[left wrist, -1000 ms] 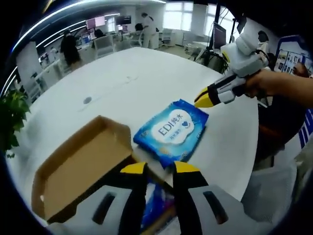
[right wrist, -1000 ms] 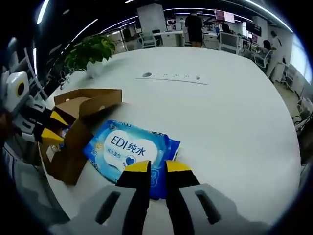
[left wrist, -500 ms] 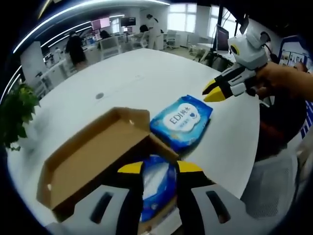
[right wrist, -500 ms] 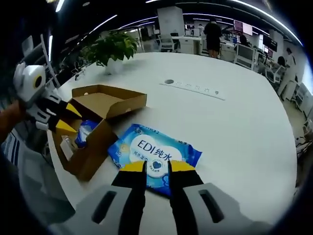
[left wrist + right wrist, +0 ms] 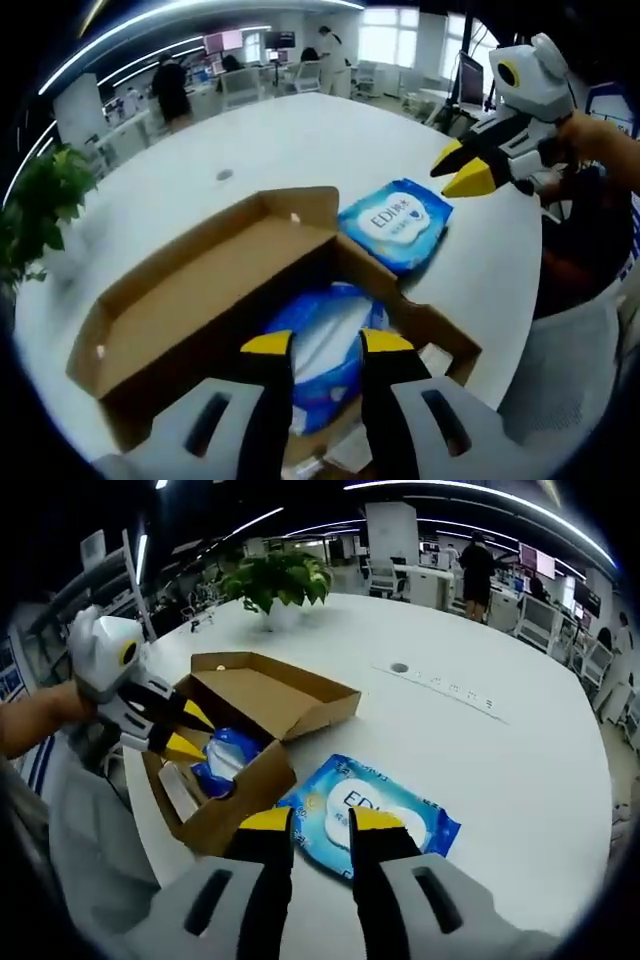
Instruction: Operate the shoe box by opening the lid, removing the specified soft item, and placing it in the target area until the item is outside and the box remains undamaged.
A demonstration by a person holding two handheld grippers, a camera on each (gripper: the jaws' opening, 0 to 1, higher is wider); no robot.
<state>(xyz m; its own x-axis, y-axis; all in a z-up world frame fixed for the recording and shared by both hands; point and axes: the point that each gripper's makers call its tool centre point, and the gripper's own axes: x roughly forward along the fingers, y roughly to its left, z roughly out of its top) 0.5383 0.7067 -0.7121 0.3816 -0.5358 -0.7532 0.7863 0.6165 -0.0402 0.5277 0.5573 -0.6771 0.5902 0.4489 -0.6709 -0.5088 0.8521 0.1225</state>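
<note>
An open cardboard shoe box (image 5: 200,290) (image 5: 262,692) stands on the white table with its lid folded back. A blue soft pack (image 5: 322,345) (image 5: 226,755) lies inside it. A second blue pack, marked EDI (image 5: 397,222) (image 5: 412,827), lies flat on the table beside the box. My left gripper (image 5: 325,345) (image 5: 185,732) hovers over the box's open side, open, with nothing between its jaws. My right gripper (image 5: 320,820) (image 5: 460,170) hangs just above the near edge of the EDI pack, open and holding nothing.
A potted plant (image 5: 280,580) (image 5: 40,200) stands at the table's edge beyond the box. A hand (image 5: 600,140) holds the right gripper. Desks, chairs and people (image 5: 478,565) stand far behind. The white table (image 5: 480,750) stretches wide past the pack.
Both views have shifted. The right gripper has drawn back from the EDI pack and its jaws stand a little wider. The left gripper has come over the open box; the inner pack shows more.
</note>
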